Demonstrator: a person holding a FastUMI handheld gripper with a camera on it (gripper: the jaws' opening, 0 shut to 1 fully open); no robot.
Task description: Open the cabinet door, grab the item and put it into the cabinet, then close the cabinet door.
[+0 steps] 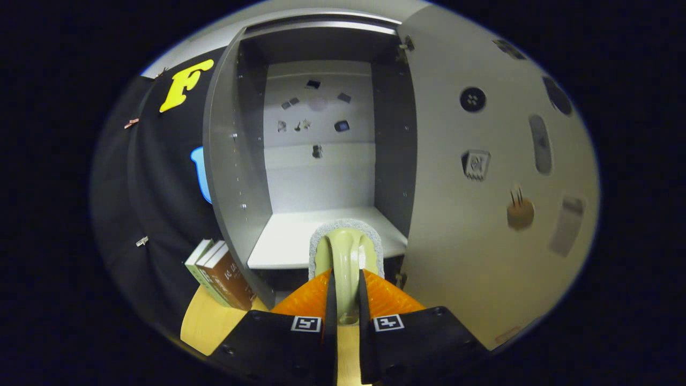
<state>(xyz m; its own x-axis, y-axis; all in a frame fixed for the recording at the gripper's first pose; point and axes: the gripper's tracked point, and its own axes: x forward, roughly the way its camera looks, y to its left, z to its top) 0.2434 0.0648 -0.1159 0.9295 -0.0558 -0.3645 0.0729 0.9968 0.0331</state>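
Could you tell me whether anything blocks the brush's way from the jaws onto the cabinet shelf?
Nothing visible does: the gripper is shut on the brush, both doors stand open, and the shelf just beyond lies bare.

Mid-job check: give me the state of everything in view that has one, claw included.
Cabinet door: swung open to the right.
Cabinet shelf: bare, nothing placed on it.
Brush: held by its pale green handle, head just before the shelf edge.
Claw: shut on the brush handle.
Books: standing, leaning, left of the cabinet.
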